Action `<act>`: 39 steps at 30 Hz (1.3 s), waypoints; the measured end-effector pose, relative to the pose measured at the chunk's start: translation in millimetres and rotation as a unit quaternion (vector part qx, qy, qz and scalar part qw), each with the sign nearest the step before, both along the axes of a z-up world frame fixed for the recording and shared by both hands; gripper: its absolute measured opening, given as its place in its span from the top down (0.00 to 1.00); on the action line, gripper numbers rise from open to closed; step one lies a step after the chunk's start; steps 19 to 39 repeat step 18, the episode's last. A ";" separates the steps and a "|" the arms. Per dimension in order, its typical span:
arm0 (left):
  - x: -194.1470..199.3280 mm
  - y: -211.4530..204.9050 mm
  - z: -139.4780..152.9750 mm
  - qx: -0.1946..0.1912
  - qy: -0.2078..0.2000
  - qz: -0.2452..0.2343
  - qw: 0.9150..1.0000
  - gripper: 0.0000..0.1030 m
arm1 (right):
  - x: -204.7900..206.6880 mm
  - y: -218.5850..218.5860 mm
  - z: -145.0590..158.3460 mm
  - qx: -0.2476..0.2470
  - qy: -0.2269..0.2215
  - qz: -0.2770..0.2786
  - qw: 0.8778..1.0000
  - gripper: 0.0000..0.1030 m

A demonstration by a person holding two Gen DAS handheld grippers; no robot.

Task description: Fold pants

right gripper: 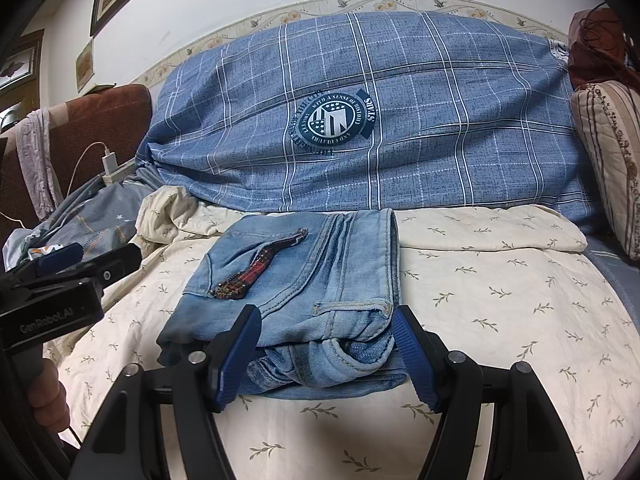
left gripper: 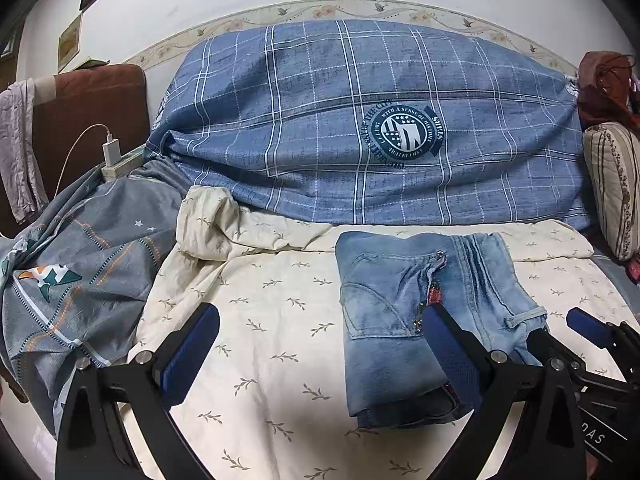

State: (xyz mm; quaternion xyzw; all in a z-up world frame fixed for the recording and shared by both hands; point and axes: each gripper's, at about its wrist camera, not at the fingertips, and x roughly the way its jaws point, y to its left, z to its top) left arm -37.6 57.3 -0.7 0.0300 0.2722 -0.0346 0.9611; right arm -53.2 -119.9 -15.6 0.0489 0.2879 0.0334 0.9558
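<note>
The light-blue jeans point(left gripper: 404, 312) lie folded into a compact stack on the cream leaf-print sheet point(left gripper: 272, 320), with a red-trimmed zipper on top. My left gripper point(left gripper: 320, 312) hovers open over the sheet just left of the stack, nothing between its blue pads; its right finger point(left gripper: 448, 352) overlaps the jeans' near side. In the right wrist view, my right gripper point(right gripper: 326, 320) stands open, its fingers straddling the near end of the jeans point(right gripper: 320, 264); no squeeze shows. The left gripper point(right gripper: 60, 264) shows at the left edge, and the right gripper point(left gripper: 560, 328) beside the stack's right corner.
A bulky blue checked quilt point(left gripper: 360, 128) fills the back of the bed. A grey patterned cover point(left gripper: 80, 272) is bunched on the left, near a charger and power strip point(left gripper: 114, 160). A striped pillow point(left gripper: 616, 188) sits at the right. A hand point(right gripper: 44, 392) holds the left gripper's handle.
</note>
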 end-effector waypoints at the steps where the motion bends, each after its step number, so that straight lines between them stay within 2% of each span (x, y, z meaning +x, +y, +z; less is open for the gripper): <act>1: 0.0 -0.1 0.2 0.000 -0.001 -0.001 1.000 0.02 | 0.1 0.0 -0.1 0.000 0.000 0.000 1.000 0.31; 39: 0.8 -2.5 0.2 -0.009 0.000 -0.015 1.000 0.02 | 2.0 -3.3 -2.1 -0.008 0.004 0.003 1.000 0.31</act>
